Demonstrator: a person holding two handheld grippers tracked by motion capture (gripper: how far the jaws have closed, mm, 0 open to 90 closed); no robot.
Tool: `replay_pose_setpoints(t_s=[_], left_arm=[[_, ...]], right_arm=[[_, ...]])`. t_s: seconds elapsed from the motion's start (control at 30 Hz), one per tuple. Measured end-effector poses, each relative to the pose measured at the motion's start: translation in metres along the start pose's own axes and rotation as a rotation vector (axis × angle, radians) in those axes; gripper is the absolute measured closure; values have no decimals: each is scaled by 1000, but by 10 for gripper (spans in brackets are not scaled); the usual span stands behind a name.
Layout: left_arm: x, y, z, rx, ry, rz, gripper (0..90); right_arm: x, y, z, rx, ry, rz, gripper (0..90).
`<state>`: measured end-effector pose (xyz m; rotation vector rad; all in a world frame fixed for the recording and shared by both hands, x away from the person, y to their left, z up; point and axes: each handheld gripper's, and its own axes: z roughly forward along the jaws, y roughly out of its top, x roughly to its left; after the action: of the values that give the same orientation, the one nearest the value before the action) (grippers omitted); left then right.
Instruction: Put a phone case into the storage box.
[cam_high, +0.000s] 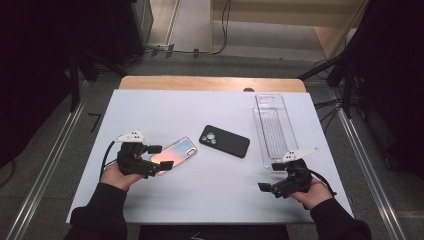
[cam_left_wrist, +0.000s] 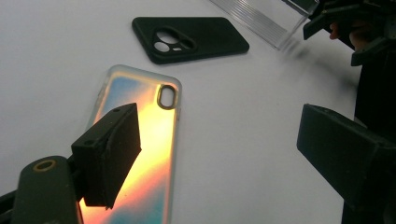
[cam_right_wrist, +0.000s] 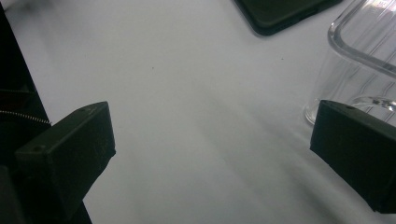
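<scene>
An iridescent phone case (cam_high: 177, 151) lies flat on the white table, left of centre, its camera hole away from me. My left gripper (cam_high: 161, 156) is open at the case's near end. In the left gripper view one jaw hangs over the iridescent case (cam_left_wrist: 149, 121) and the other stands over bare table to its right, so the left gripper (cam_left_wrist: 224, 135) holds nothing. A black phone case (cam_high: 224, 141) lies back up in the middle of the table. My right gripper (cam_high: 271, 176) is open and empty near the front right, just short of a clear plastic tray (cam_high: 275, 127).
The white table top (cam_high: 150, 107) rests on a wooden board. In the right gripper view the clear tray (cam_right_wrist: 364, 42) stands close at the upper right and a corner of the black case (cam_right_wrist: 280, 11) lies at the top. Dark stands and rails flank the table.
</scene>
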<state>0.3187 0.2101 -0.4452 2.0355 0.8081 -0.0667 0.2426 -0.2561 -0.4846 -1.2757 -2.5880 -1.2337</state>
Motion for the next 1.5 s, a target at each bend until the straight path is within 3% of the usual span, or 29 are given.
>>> replay_pose_setpoints(t_s=[0.03, 0.1, 0.2, 0.27, 0.63, 0.77, 0.93, 1.2, 1.5], left_arm=[[0, 0, 0, 0, 0, 0, 52], [5, 5, 2, -10, 22, 7, 0], [11, 11, 3, -37, 5, 13, 0], [16, 14, 5, -44, 17, 10, 0], [36, 29, 20, -20, 53, 70, 0], [41, 30, 28, -17, 52, 64, 0], [41, 27, 34, 15, 50, 86, 0], [42, 22, 46, 79, 41, 71, 0], [40, 15, 60, 142, 59, 100, 0]], right_arm=[[0, 0, 0, 0, 0, 0, 0], [0, 0, 0, 0, 0, 0, 0], [0, 0, 0, -1, 0, 0, 0], [0, 0, 0, -1, -1, 1, 0], [0, 0, 0, 0, 1, -1, 0], [0, 0, 0, 1, 0, 2, 0], [0, 0, 0, -1, 1, -1, 0], [0, 0, 0, 1, 0, -4, 0], [1, 0, 0, 2, 1, -2, 0]])
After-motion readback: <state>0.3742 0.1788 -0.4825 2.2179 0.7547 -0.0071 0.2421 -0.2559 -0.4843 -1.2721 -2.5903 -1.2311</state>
